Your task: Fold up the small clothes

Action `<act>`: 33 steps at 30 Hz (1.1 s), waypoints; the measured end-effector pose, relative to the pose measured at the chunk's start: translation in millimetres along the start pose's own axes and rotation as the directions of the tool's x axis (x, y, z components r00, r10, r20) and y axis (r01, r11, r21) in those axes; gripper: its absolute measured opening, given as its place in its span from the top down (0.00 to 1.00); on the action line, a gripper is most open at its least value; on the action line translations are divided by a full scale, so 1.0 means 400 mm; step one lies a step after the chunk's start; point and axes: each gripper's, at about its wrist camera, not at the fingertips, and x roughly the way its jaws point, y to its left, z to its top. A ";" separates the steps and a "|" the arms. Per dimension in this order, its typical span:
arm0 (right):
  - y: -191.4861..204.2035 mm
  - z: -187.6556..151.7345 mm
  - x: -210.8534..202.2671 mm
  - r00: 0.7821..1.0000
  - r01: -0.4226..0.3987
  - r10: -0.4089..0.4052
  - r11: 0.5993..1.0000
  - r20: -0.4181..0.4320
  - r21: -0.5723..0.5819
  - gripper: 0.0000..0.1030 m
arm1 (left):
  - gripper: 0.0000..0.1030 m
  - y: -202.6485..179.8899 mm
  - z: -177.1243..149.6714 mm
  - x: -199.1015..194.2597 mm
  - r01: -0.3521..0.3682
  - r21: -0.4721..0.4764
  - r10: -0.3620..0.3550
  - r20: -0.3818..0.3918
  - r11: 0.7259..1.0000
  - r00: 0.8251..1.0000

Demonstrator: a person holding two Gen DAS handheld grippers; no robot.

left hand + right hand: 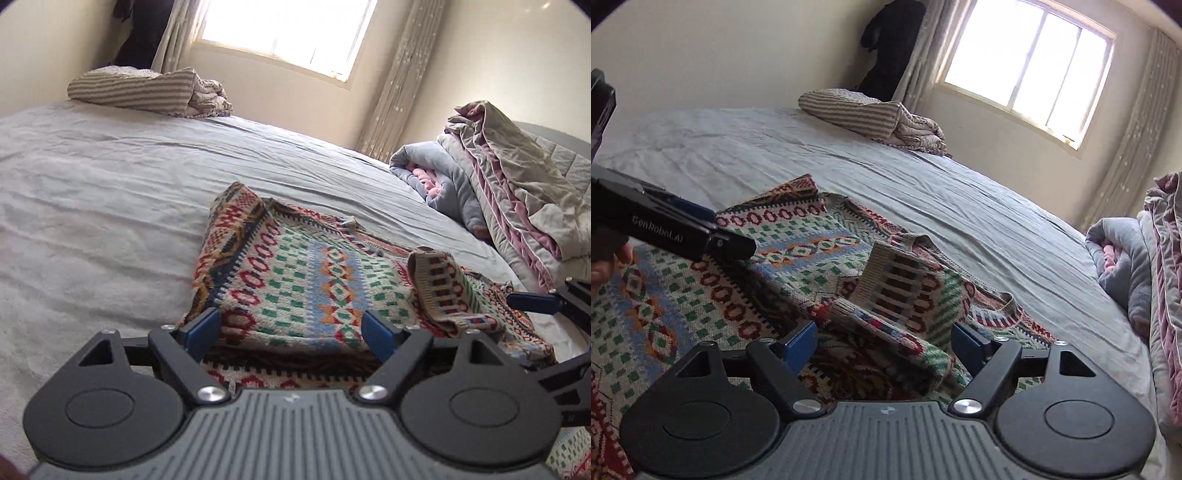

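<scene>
From my left wrist, my left hand-held gripper [291, 328] gapes empty over the patterned sweater [295, 280] on the bed [92, 192]. From my right wrist, my right hand-held gripper [884, 341] straddles its folded-in sleeve [897, 280], wide, gripping nothing; folding looks half done.

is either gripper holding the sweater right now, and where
Neither: the left gripper and right gripper both stand open over the patterned sweater, pads not pinching it.
</scene>
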 end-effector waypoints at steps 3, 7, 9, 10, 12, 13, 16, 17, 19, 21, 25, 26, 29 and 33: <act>0.017 0.003 0.034 0.999 0.027 -0.031 0.993 -0.038 -0.113 0.37 | 0.20 0.011 -0.006 0.009 0.022 -0.031 -0.022 0.004 0.999 1.000; 0.005 0.024 0.046 0.996 -0.075 0.069 0.992 -0.064 -0.097 0.81 | 0.20 -0.008 -0.012 0.015 0.000 0.013 0.000 -0.004 1.000 1.000; -0.023 0.031 0.034 0.995 -0.092 0.092 0.996 -0.037 -0.002 0.94 | 0.20 -0.008 -0.014 0.015 0.003 0.009 -0.003 -0.003 1.000 1.000; -0.047 0.028 0.025 0.995 -0.098 0.099 0.993 -0.016 0.068 0.94 | 0.20 -0.005 -0.015 0.012 0.006 0.004 -0.006 -0.003 1.000 1.000; -0.097 0.012 0.009 0.997 -0.073 0.072 0.978 0.015 0.193 1.00 | 0.20 -0.001 -0.016 0.012 0.010 -0.002 -0.010 -0.003 1.000 1.000; -0.126 -0.003 0.002 0.999 -0.035 0.031 0.965 0.021 0.259 1.00 | 0.20 -0.002 -0.016 0.012 0.010 -0.001 -0.010 -0.004 1.000 1.000; -0.214 -0.063 -0.018 0.998 0.063 -0.070 0.897 0.000 0.438 0.99 | 0.20 -0.004 -0.017 0.013 0.005 0.008 -0.005 -0.008 1.000 1.000; -0.240 -0.086 -0.025 0.995 0.090 -0.096 0.872 -0.011 0.482 0.99 | 0.20 -0.005 -0.018 0.014 0.003 0.012 -0.002 -0.008 1.000 1.000; -0.275 -0.127 -0.038 0.989 0.145 -0.143 0.832 -0.047 0.536 0.99 | 0.20 -0.009 -0.019 0.015 -0.002 0.020 0.002 -0.010 1.000 1.000; -0.301 -0.165 -0.040 0.979 0.203 -0.170 0.788 -0.113 0.582 0.99 | 0.20 -0.012 -0.020 0.016 -0.006 0.026 0.006 -0.011 1.000 1.000; -0.318 -0.224 -0.033 0.968 0.248 -0.166 0.735 -0.188 0.631 0.99 | 0.20 -0.018 -0.019 0.016 -0.012 0.037 0.013 -0.014 0.999 1.000; -0.319 -0.233 -0.031 0.970 0.242 -0.158 0.729 -0.185 0.641 0.95 | 0.20 -0.020 -0.018 0.014 -0.013 0.040 0.013 -0.012 0.999 1.000; -0.329 -0.243 -0.035 0.983 0.182 -0.118 0.683 -0.139 0.707 0.58 | 0.20 -0.019 -0.014 0.009 -0.012 0.027 0.012 0.000 1.000 1.000; -0.346 -0.233 -0.027 0.997 0.080 -0.062 0.623 -0.053 0.778 0.34 | 0.20 -0.016 -0.012 0.002 -0.012 0.008 0.012 0.023 1.000 1.000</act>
